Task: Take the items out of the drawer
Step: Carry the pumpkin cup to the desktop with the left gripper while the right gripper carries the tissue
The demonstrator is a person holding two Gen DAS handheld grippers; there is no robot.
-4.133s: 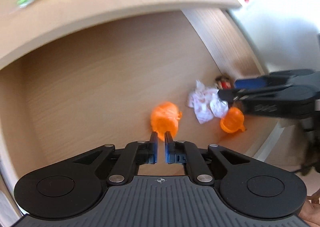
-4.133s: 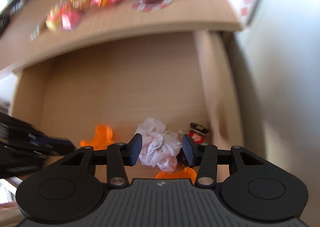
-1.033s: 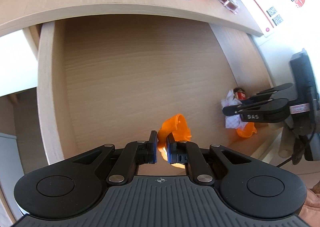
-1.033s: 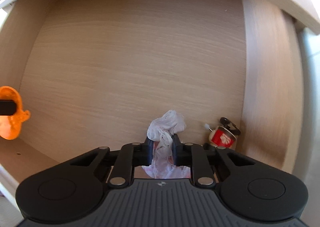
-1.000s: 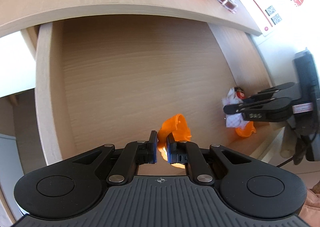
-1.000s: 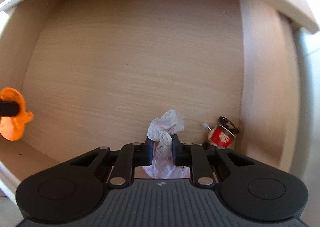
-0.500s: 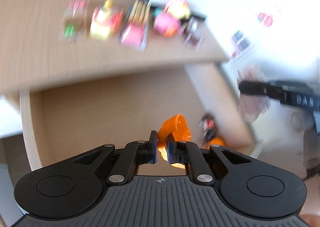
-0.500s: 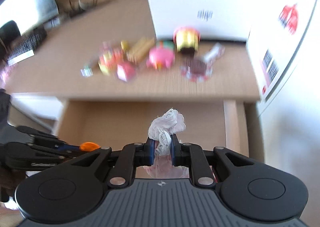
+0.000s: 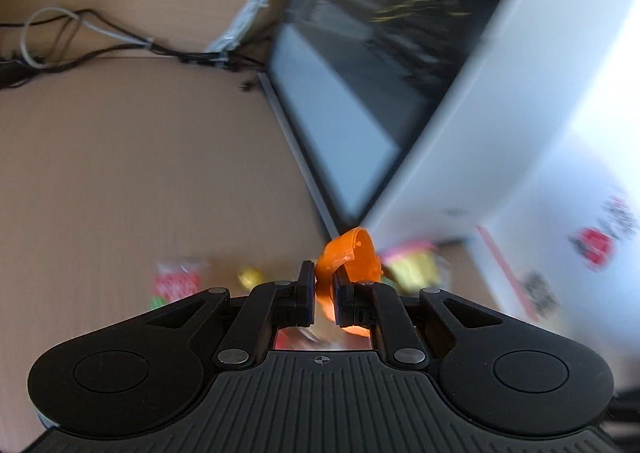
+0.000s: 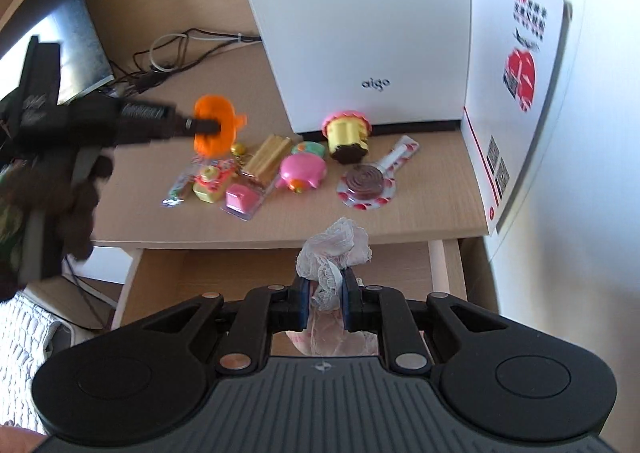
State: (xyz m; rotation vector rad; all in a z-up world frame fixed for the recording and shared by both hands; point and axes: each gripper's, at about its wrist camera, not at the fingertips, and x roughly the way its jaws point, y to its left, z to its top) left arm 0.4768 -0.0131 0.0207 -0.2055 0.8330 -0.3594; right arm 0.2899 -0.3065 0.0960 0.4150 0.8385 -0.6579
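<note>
My left gripper [image 9: 323, 289] is shut on an orange plastic toy [image 9: 352, 255], held above the desk top. The right wrist view shows that same left gripper [image 10: 200, 125] with the orange toy [image 10: 214, 129] hovering over the pile of small toys [image 10: 280, 169] on the desk. My right gripper [image 10: 325, 289] is shut on a crumpled white lace cloth [image 10: 334, 249], raised over the front edge of the desk. The open drawer [image 10: 216, 273] shows below the desk edge, its contents hidden behind the gripper.
A white box [image 10: 360, 33] and a printed board [image 10: 516, 93] stand at the back right of the desk. A dark monitor [image 9: 360, 93] and tangled cables [image 10: 176, 53] lie at the back left. A person's sleeve [image 10: 48, 205] is at the left.
Both grippers have lifted out of the drawer with their items. The left one swung up and forward over the desk toys; the right one rose to desk-edge height.
</note>
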